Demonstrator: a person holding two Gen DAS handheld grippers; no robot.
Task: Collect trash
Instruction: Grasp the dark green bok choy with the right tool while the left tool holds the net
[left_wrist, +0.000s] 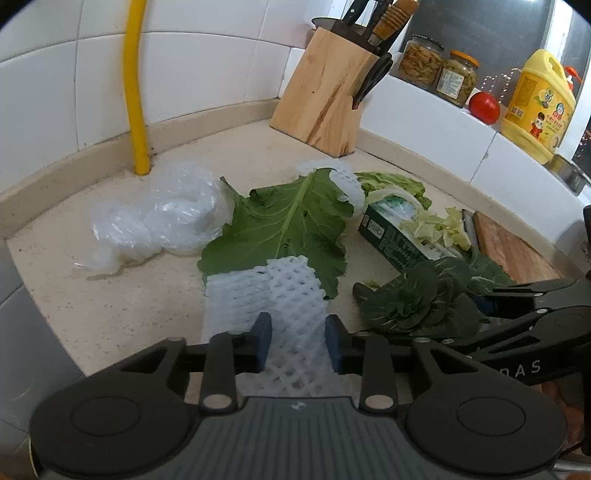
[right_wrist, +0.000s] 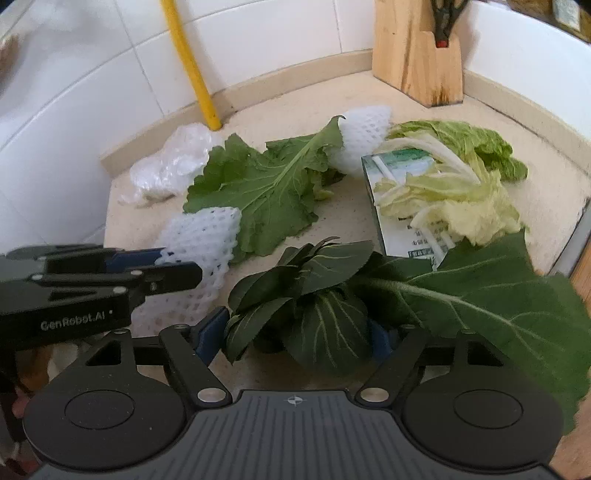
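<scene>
Trash covers my table (left_wrist: 110, 306): big leaf (left_wrist: 284, 225), carton (left_wrist: 399, 240), clear bag (left_wrist: 166, 221). My left tongs (left_wrist: 297, 341) are clamped on a foam net (left_wrist: 280, 295). My right tongs (right_wrist: 299, 332) straddle a dark bok choy (right_wrist: 306, 295), pads touching its leaves.
</scene>
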